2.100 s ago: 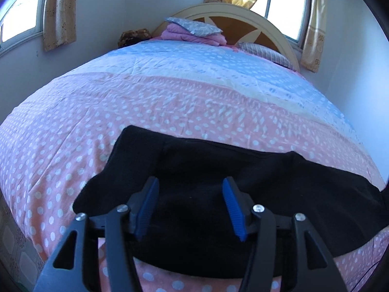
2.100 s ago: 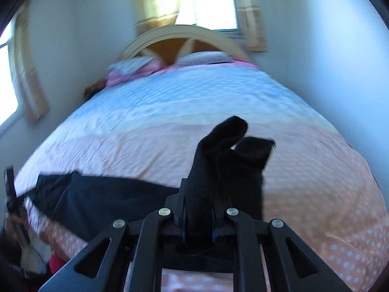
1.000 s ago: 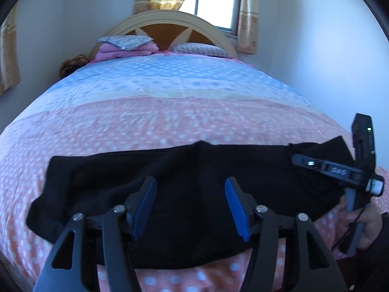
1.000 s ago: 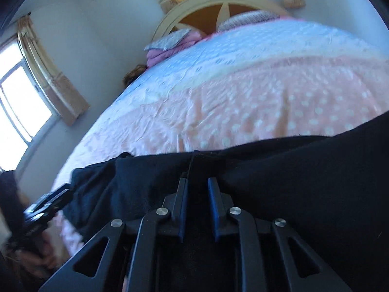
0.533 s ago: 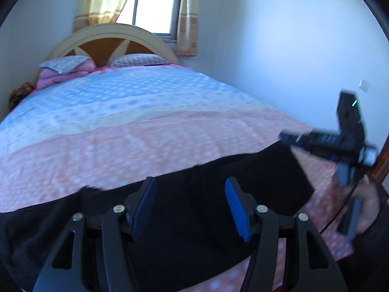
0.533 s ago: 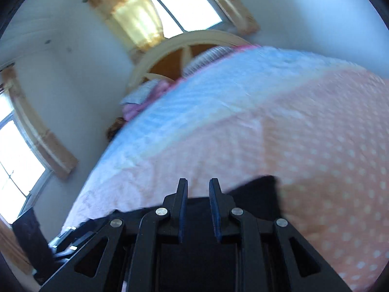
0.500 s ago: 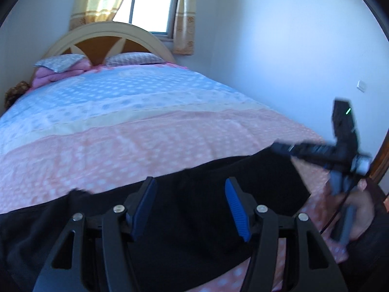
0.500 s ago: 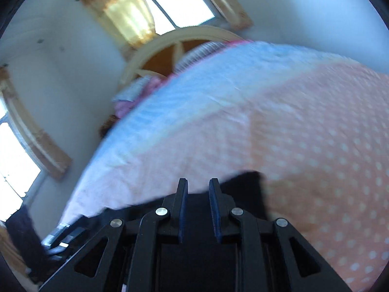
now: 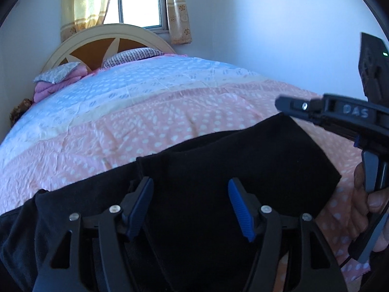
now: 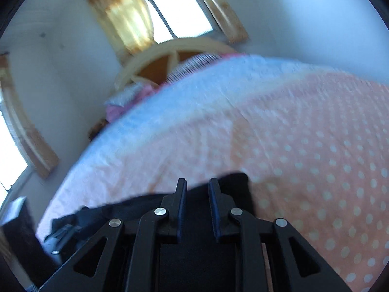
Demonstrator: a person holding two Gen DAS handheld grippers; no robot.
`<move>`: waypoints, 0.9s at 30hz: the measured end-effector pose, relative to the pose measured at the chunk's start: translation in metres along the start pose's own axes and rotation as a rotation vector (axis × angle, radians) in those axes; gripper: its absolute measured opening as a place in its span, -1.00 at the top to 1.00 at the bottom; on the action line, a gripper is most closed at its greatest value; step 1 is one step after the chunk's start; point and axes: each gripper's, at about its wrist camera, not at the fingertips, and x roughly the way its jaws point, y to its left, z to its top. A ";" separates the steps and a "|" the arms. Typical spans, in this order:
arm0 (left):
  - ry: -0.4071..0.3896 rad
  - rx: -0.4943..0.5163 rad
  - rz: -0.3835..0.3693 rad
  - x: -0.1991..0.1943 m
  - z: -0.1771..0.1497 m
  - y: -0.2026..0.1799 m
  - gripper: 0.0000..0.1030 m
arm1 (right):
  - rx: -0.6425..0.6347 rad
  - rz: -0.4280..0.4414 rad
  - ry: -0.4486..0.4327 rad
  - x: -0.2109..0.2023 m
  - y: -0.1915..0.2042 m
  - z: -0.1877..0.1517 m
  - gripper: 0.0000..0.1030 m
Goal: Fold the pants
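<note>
Since releasing the black fleece pants (image 9: 218, 170), your narrowly parted right gripper (image 10: 197, 209) and wide-open left gripper (image 9: 190, 206) hold nothing, so the unpinned fold may slide apart.

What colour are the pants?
Black pants, seen best in the left wrist view.

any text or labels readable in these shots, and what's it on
"DAS", in faint pale letters, on the black body of the right gripper, seen from the left wrist camera.
No other text is readable: none shows on the black pants, the dotted bedspread or the left gripper, and the right wrist view is motion-blurred.
</note>
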 end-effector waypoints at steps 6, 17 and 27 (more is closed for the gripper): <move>-0.046 -0.069 0.004 -0.026 -0.004 0.020 -0.31 | -0.134 0.126 0.126 0.020 0.040 -0.015 0.60; 0.015 -0.241 0.018 -0.048 -0.028 0.105 -0.43 | -0.264 0.085 0.223 0.038 0.055 -0.040 0.59; 0.141 -0.516 0.433 -0.064 -0.075 0.254 -0.43 | -0.236 0.093 0.225 0.038 0.055 -0.039 0.59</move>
